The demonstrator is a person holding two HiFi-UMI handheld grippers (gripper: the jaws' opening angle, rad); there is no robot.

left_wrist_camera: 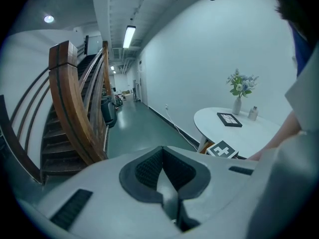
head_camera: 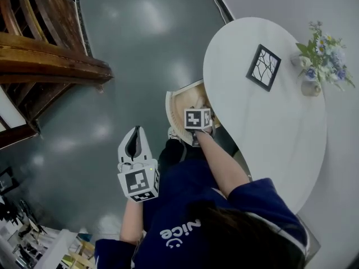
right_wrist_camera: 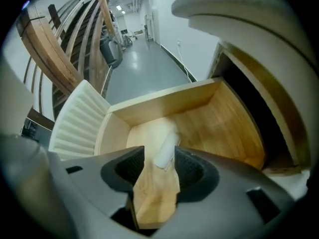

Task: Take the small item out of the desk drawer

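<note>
The small white item [right_wrist_camera: 168, 146] is a short, oblong piece with rounded ends and a smooth, plain surface. It lies flat on the pale wood floor of the open desk drawer [right_wrist_camera: 224, 118], tilted a little off the drawer's line. It sits towards the front-left part of the floor, near the wall behind the drawer's front. I can't make out any print or detail on it.

The right gripper [right_wrist_camera: 159, 157] hangs straight over it with its jaws spread apart. Seen from that gripper, the item shows in the gap between the dark ribbed pads [right_wrist_camera: 192, 168], nearer the right-hand one. I cannot tell whether a pad touches it, and the jaws are not closed on it.

The drawer has light wooden walls and a white ribbed front panel [right_wrist_camera: 75, 126]. It sticks out from under the edge of a rounded white table top [head_camera: 269, 133]. On that top, well away from the drawer, lie a black-framed square picture [head_camera: 263, 66] and a small vase of pale flowers [head_camera: 321, 58].

The left gripper [left_wrist_camera: 160, 156] is held off to the side over the grey-green glossy floor [head_camera: 140, 38], clear of the desk. Its jaws are pressed together with nothing between them. A curved dark wooden staircase [head_camera: 39, 43] rises beyond it. The person's blue sleeve [head_camera: 252, 200] reaches down to the right gripper.
</note>
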